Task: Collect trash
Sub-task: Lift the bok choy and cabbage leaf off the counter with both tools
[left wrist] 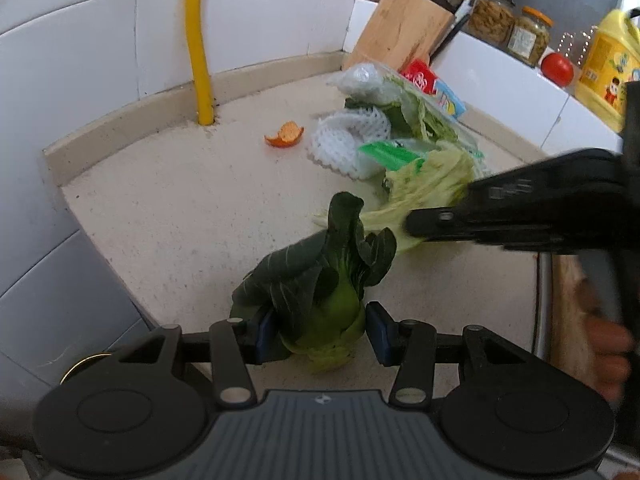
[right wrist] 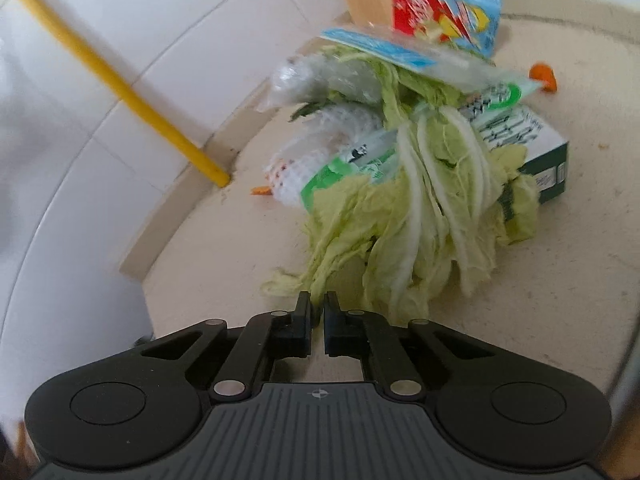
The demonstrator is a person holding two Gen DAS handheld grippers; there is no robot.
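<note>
Trash is lying heaped on the speckled beige counter [left wrist: 168, 208] just ahead of both tools: pale wilted cabbage leaves [right wrist: 420, 216], white foam netting [left wrist: 348, 136], plastic wrappers and a green carton [right wrist: 536, 160]. Left gripper [left wrist: 322, 330] is clamping a dark green bok choy head [left wrist: 320, 280] between its blue pads. Right gripper [right wrist: 318, 312] is nipping the near edge of the cabbage leaves, jaws nearly together; an orange peel scrap [left wrist: 285, 135] is sitting well beyond.

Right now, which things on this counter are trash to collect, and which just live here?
Trash: bok choy, cabbage leaves, orange peel, foam net, wrappers, carton.
Staying: knife block, jars, tomato, yellow bottle.
</note>
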